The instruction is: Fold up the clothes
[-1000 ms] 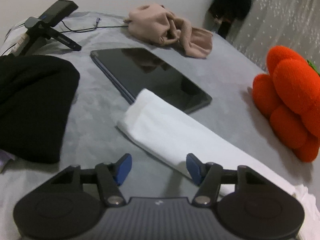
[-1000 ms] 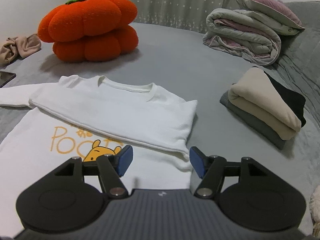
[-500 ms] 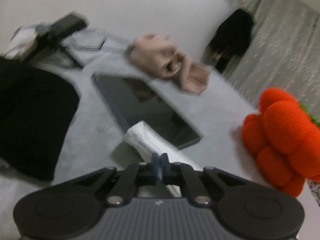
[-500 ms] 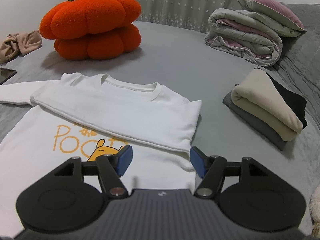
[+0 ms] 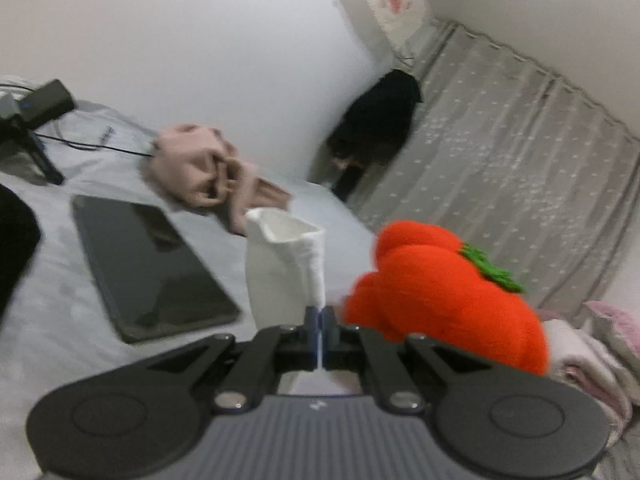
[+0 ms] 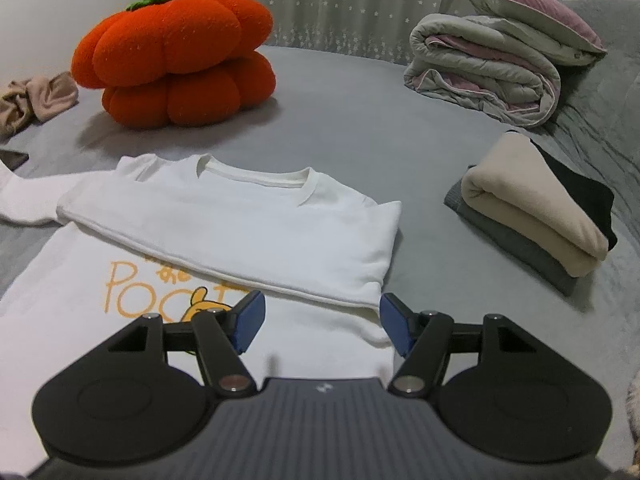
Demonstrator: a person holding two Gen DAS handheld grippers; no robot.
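A white sweatshirt with an orange print lies flat on the grey bed, one sleeve folded across its chest. My left gripper is shut on the other white sleeve and holds it lifted, the cuff standing up above the bed. My right gripper is open and empty, hovering over the sweatshirt's right side near the folded sleeve's edge.
An orange pumpkin cushion sits behind the sweatshirt and shows in the left wrist view. A dark tablet, a pink garment and a tripod lie to the left. Folded clothes and a rolled quilt are on the right.
My left gripper closed on the white sleeve and lifted it up and toward the right. My right gripper stayed open and barely moved.
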